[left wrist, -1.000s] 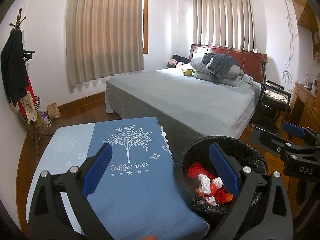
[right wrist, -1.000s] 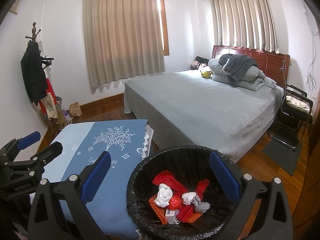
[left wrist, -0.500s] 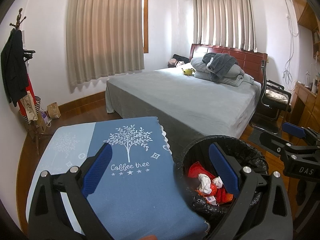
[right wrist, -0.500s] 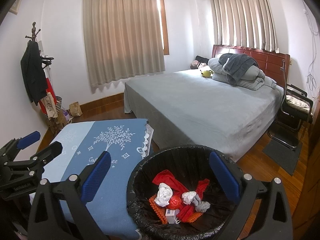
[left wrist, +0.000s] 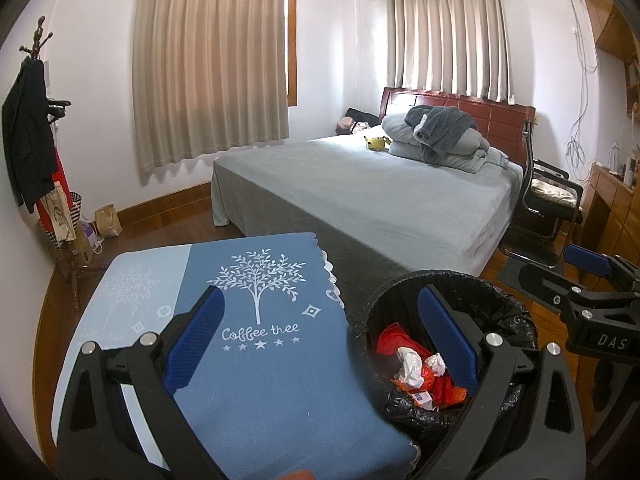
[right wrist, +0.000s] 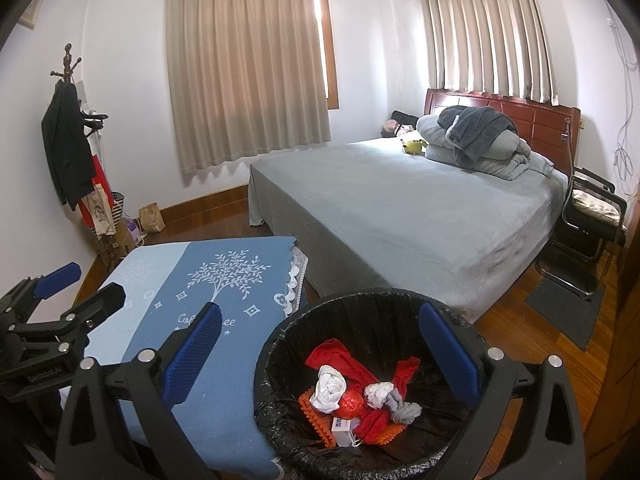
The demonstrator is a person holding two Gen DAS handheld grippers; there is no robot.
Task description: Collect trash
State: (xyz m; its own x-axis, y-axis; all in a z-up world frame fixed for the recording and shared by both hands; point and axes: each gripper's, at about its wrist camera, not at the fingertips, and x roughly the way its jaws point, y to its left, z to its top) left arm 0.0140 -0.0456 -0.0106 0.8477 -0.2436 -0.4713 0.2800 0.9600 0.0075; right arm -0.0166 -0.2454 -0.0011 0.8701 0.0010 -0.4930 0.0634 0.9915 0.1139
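A black-lined trash bin [right wrist: 280, 340] [left wrist: 516, 312] stands beside a low table with a blue "Coffee tree" cloth [left wrist: 264, 360] [right wrist: 192, 280]. Inside the bin lie red wrappers [right wrist: 340, 356], crumpled white tissues [right wrist: 328, 388] [left wrist: 410, 364], an orange net and a small white box [right wrist: 344, 426]. My right gripper [right wrist: 320, 352] hangs open over the bin with nothing between its fingers. My left gripper [left wrist: 320, 340] is open too, straddling the table's right edge and the bin rim, empty. Each gripper shows in the other's view: the right gripper body [left wrist: 592, 300] and the left gripper body [right wrist: 44, 320].
A large bed with a grey cover [left wrist: 380, 196] fills the room's middle, with folded bedding [left wrist: 440, 136] and a yellow plush toy [left wrist: 376, 142]. A black chair [left wrist: 548, 200] stands right of it. A coat rack [left wrist: 32, 140] and a paper bag [left wrist: 108, 220] are at the left wall.
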